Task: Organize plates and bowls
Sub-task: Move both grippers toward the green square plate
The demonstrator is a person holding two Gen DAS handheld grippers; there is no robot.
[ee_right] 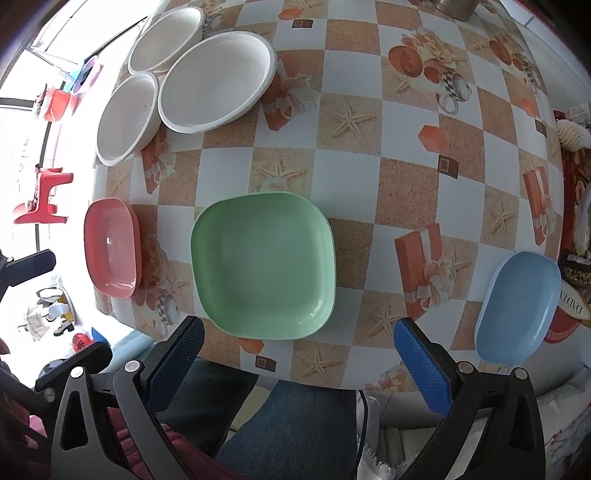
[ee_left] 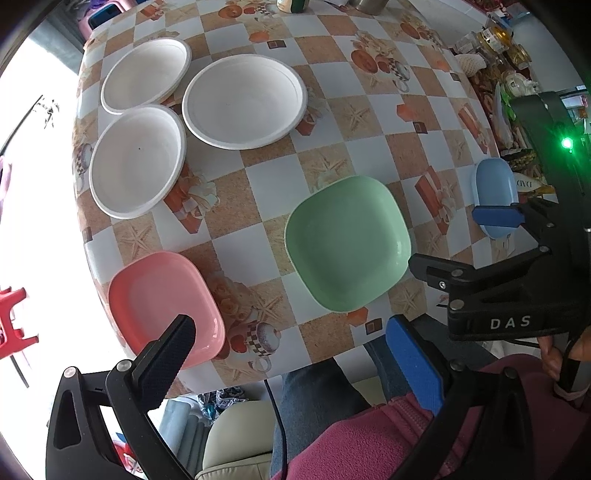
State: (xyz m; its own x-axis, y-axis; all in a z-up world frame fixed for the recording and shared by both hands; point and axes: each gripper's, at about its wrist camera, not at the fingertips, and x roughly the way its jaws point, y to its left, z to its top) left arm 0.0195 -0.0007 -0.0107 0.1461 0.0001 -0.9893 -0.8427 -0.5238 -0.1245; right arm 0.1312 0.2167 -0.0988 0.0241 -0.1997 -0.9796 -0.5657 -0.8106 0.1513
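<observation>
A green square plate [ee_left: 347, 242] [ee_right: 264, 267] lies near the table's front edge. A pink plate [ee_left: 164, 306] [ee_right: 110, 247] lies to its left, a blue plate [ee_left: 495, 194] [ee_right: 519, 306] to its right. Three white bowls stand at the back left: a large one [ee_left: 243, 99] [ee_right: 218, 79] and two smaller ones [ee_left: 136, 160] [ee_left: 146, 74] [ee_right: 127, 116] [ee_right: 168, 38]. My left gripper [ee_left: 291, 356] is open and empty, its left finger over the pink plate's near edge. My right gripper [ee_right: 301, 356] is open and empty, just in front of the green plate; it also shows in the left wrist view [ee_left: 461, 240].
The table wears a checkered cloth [ee_right: 402, 184] with starfish and gift prints. Cluttered items [ee_left: 498, 48] stand along the right edge and metal containers [ee_right: 454, 7] at the back. The person's legs [ee_right: 288, 424] are under the front edge. A red stool [ee_right: 42, 201] stands left of the table.
</observation>
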